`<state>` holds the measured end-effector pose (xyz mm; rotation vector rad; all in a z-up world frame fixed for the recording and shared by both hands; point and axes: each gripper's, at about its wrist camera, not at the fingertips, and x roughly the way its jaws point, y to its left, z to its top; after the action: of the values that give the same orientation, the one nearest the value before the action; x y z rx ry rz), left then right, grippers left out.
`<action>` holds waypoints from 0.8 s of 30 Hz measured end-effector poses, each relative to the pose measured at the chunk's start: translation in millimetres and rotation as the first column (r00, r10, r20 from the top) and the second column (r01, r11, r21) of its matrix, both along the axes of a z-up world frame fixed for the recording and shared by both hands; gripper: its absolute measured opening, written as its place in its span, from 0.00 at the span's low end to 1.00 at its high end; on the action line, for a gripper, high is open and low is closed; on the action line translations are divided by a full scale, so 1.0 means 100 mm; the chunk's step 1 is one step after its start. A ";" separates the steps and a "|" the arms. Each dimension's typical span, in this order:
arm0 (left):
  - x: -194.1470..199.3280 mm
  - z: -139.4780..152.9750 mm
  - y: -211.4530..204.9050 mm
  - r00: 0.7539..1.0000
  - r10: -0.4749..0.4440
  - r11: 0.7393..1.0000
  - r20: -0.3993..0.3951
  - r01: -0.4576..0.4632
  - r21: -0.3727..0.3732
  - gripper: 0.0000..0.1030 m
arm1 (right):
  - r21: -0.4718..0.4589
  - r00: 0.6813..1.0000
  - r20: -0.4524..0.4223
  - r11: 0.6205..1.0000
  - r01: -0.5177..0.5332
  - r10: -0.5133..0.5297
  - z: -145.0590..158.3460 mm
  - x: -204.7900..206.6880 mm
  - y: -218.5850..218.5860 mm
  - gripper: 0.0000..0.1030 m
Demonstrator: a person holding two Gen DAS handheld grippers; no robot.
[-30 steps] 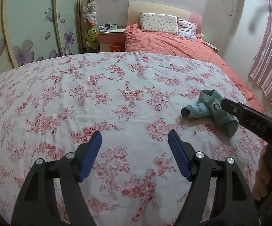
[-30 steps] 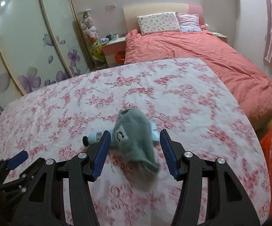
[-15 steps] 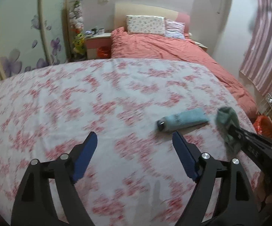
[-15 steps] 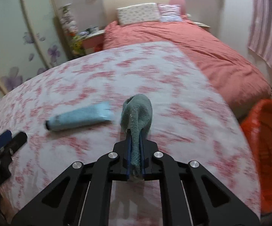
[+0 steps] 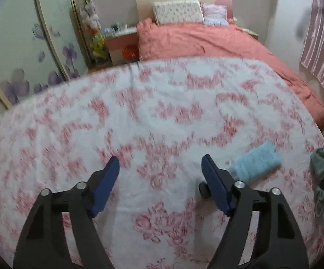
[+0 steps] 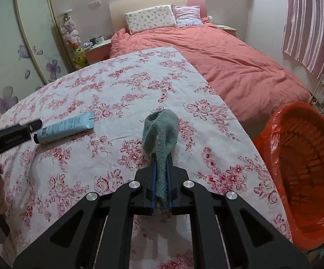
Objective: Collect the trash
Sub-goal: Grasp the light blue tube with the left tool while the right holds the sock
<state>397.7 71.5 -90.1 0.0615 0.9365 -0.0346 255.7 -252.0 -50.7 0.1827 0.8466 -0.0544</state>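
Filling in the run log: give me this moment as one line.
right gripper: shut on green sock | left gripper: closing, empty | blue tube: on floral cloth | orange-lined bin: right

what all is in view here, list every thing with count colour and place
sock: 1, grey-green, clamped in the right tool, above the cloth
tube: 1, light blue with black cap, lying on the cloth
floral cloth: 1, white with pink flowers, covering the near surface
bin: 1, lined with an orange bag, right of the cloth
bed: 1, coral cover, two pillows, behind
nightstand: 1, pink, beside the bed
left tool: 1, black with blue pads, closing, nothing between
right tool: 1, black, shut on the sock
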 end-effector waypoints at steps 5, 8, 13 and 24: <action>-0.22 -0.01 -0.01 0.997 -0.073 0.991 -0.038 0.069 -0.113 0.63 | 0.009 1.000 0.002 1.000 -0.002 0.002 -0.01 -0.05 -0.03 0.07; -0.38 0.03 -0.09 0.994 -0.106 0.989 -0.011 0.104 -0.105 0.65 | 0.010 1.000 0.004 1.000 0.003 -0.003 -0.01 -0.08 -0.04 0.07; -0.49 0.15 -0.16 0.994 -0.093 0.988 0.061 0.100 -0.118 0.70 | -0.033 1.000 0.007 0.999 0.008 -0.007 0.00 -0.14 -0.05 0.07; -0.61 0.11 -0.76 0.917 -0.387 0.922 0.094 0.387 0.019 0.71 | -0.011 1.000 0.002 1.000 0.009 -0.009 -0.03 -0.18 -0.19 0.08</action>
<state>337.1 -4.4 -79.5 0.2470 0.8158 -0.3971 238.1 -270.6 -53.9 0.1765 0.8433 -0.0675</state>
